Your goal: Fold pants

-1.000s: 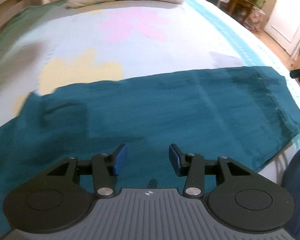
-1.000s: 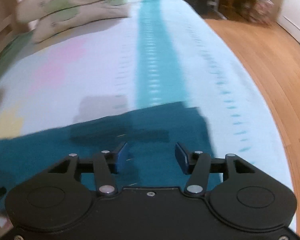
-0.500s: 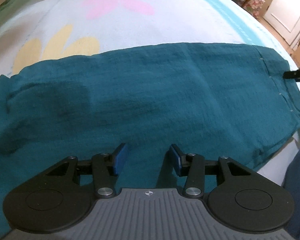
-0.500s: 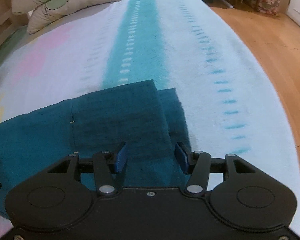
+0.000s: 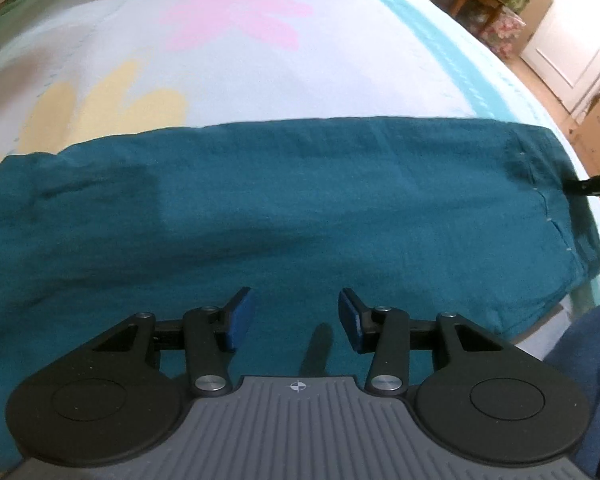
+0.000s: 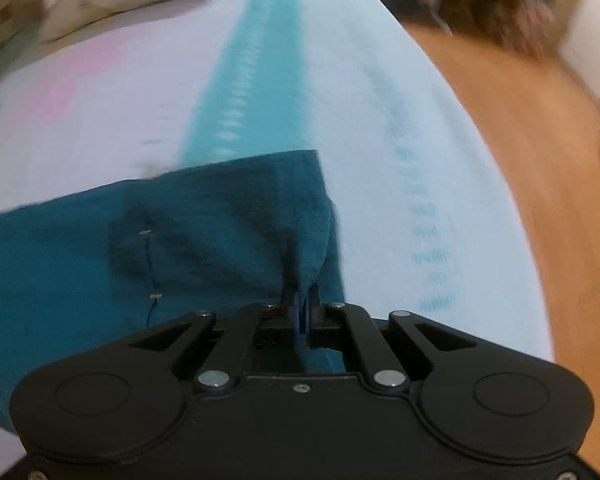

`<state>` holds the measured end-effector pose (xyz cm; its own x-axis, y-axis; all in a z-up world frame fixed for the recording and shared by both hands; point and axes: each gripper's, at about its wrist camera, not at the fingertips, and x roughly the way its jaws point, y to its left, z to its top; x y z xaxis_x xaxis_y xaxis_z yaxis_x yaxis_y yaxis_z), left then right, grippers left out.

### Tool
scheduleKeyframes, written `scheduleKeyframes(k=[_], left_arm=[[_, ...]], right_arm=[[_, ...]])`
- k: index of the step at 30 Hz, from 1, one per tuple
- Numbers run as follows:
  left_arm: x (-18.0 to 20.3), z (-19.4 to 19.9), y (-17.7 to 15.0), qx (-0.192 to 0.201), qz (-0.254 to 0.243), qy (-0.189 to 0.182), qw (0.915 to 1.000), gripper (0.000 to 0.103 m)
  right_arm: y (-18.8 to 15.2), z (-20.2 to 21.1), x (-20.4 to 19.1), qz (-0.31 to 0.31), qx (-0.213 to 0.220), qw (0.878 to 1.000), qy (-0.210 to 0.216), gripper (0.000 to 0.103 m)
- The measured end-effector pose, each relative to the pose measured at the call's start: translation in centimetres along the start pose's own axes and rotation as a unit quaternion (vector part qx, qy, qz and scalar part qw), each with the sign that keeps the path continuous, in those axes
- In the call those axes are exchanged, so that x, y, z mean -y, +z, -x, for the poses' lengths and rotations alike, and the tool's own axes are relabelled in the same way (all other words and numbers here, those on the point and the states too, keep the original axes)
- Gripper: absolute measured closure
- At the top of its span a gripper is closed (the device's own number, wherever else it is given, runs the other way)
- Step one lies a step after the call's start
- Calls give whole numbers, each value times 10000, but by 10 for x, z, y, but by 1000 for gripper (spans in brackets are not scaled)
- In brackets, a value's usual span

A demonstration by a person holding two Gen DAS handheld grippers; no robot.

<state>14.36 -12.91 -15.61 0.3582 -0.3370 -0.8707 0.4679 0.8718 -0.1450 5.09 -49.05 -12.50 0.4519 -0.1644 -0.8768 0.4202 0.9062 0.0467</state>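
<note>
Across the pale floral bedspread (image 5: pixel 260 80), long teal woven pants (image 5: pixel 300 200) are spread flat. Above the pants' near edge the left gripper (image 5: pixel 296 314) is held with jaws apart, empty. At the pants' far right end, fabric is pinched between the right gripper's (image 6: pixel 303 312) closed jaws.
</note>
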Motion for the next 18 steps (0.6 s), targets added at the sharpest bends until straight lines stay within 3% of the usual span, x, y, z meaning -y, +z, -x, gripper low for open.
scheduleKeyframes(k=[2, 4, 5, 7, 9, 13, 18], left_arm=[[1, -7, -1, -134, -37, 43, 9999, 58], [2, -10, -4, -121, -98, 118, 9998, 58], [3, -10, -5, -111, -135, 135, 9998, 58], [4, -10, -6, -118, -217, 176, 9995, 58], [5, -11, -5, -136, -306, 215, 9992, 56], [10, -16, -3, -180, -283, 104, 9994, 38], [15, -20, -3, -181, -165, 183, 9995, 34]], right_arm=[[-2, 0, -1, 23, 79, 9998, 201, 91], [-3, 11, 4, -103, 362, 9982, 468, 79], [-3, 15, 10, -230, 425, 9974, 541, 58], [-7, 23, 24, -539, 530, 9947, 704, 36], [-12, 27, 36, -631, 545, 9930, 830, 37], [-25, 24, 56, -749, 230, 9924, 950, 37], [-42, 14, 75, -1138, -78, 9815, 1539, 36]])
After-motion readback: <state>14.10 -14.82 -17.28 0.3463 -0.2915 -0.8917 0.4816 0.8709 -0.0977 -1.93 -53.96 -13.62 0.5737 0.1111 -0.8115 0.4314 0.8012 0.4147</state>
